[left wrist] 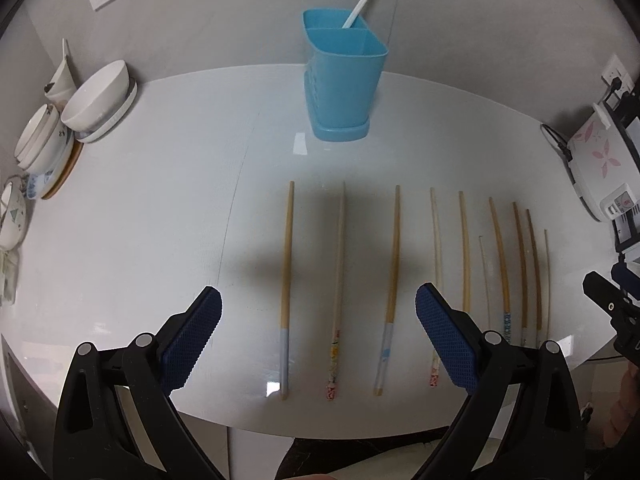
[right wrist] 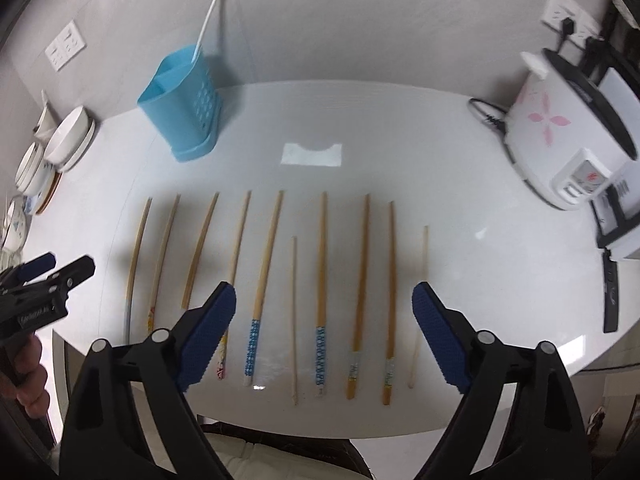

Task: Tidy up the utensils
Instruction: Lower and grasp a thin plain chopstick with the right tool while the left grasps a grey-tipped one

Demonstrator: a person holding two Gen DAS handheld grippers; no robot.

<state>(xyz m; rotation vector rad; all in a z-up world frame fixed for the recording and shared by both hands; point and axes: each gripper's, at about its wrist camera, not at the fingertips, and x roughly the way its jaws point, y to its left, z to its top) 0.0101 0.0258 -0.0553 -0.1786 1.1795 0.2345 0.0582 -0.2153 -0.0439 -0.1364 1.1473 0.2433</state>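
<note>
Your left gripper (left wrist: 318, 332) and right gripper (right wrist: 323, 330) both gaped wide, holding nothing, above the row of wooden chopsticks (right wrist: 320, 280) lying well short of the blue two-compartment plastic holder (left wrist: 344, 80).

**No legible text in either view**

Nothing can be read with confidence. The rice cooker (right wrist: 560, 128), far right of the right gripper's jaws, carries a small control panel (right wrist: 588, 178) with a red mark and faint print, too small and blurred to make out. Its body shows only a pink flower pattern. The left gripper (right wrist: 40, 280), seen at the left edge of the right wrist view, has a pale line of lettering on its black side, unreadable.
</note>
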